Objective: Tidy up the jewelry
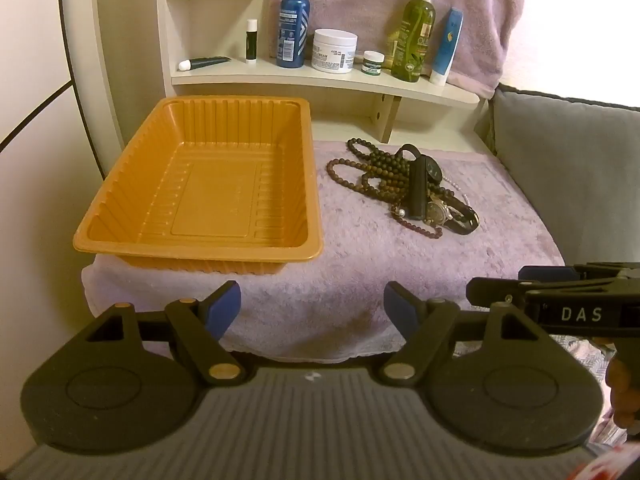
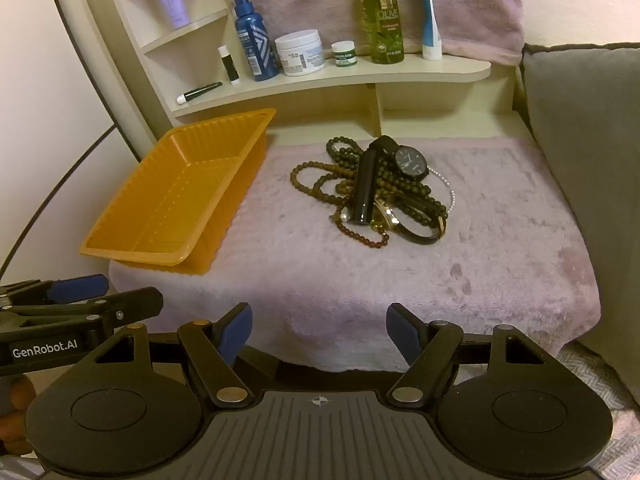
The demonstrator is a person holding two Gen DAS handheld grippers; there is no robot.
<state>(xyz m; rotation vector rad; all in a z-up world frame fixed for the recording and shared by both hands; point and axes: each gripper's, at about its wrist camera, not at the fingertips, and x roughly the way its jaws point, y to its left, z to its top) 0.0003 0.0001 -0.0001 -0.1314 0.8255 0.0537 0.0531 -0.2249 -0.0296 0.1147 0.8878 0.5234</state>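
An empty orange plastic tray (image 1: 120, 216) (image 2: 120, 220) sits at the left on a lilac towel (image 1: 360, 272) (image 2: 440, 272). To its right lies a tangled jewelry pile: brown bead strands (image 1: 360, 176) (image 2: 316, 184), a black watch (image 1: 432, 170) (image 2: 410, 162), a gold-faced watch (image 1: 438, 212) (image 2: 386, 216), a black tube (image 1: 416, 192) (image 2: 362, 192) and a pearl strand (image 2: 444, 182). My left gripper (image 1: 312, 312) is open and empty at the towel's near edge. My right gripper (image 2: 320, 330) is open and empty, beside it.
A curved cream shelf (image 1: 320, 80) (image 2: 340, 80) behind holds a blue bottle (image 1: 294, 20), a white jar (image 1: 334, 50), a green bottle (image 1: 414, 36) and small tubes. A grey cushion (image 1: 568, 168) (image 2: 584, 140) borders the towel on the right.
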